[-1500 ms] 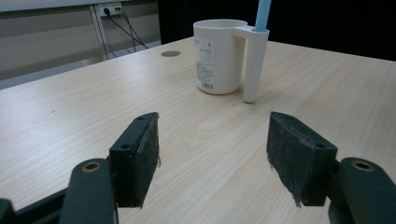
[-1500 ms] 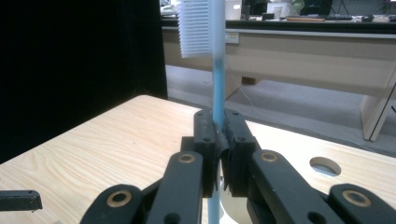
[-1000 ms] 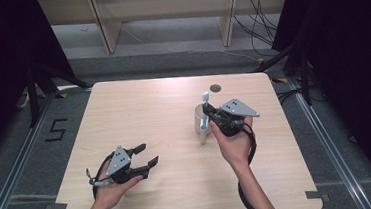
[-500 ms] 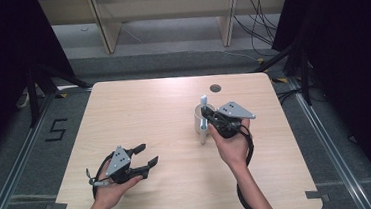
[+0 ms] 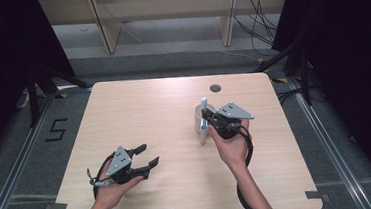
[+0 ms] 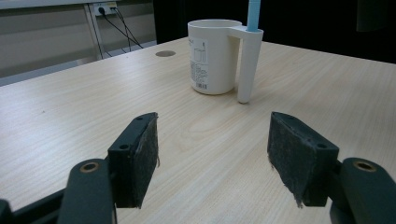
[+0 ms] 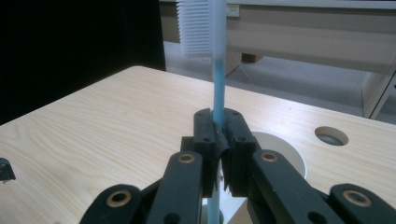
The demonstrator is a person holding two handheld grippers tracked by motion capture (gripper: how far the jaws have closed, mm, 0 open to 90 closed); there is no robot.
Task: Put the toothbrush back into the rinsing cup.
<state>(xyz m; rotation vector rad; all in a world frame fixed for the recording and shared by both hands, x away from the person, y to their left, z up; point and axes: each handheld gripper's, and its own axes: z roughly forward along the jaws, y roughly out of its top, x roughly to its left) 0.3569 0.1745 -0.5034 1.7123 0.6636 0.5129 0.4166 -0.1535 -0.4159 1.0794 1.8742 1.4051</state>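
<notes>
Half the toothbrush hides between right tongs.

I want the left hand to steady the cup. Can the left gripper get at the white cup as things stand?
Probably yes. The left gripper is open, and bare table lies between its fingers and the white cup. The right gripper crowds only the handle side, holding the toothbrush.

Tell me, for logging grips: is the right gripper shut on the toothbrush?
Shut: right gripper clamps the upright toothbrush handle above the white cup.
</notes>
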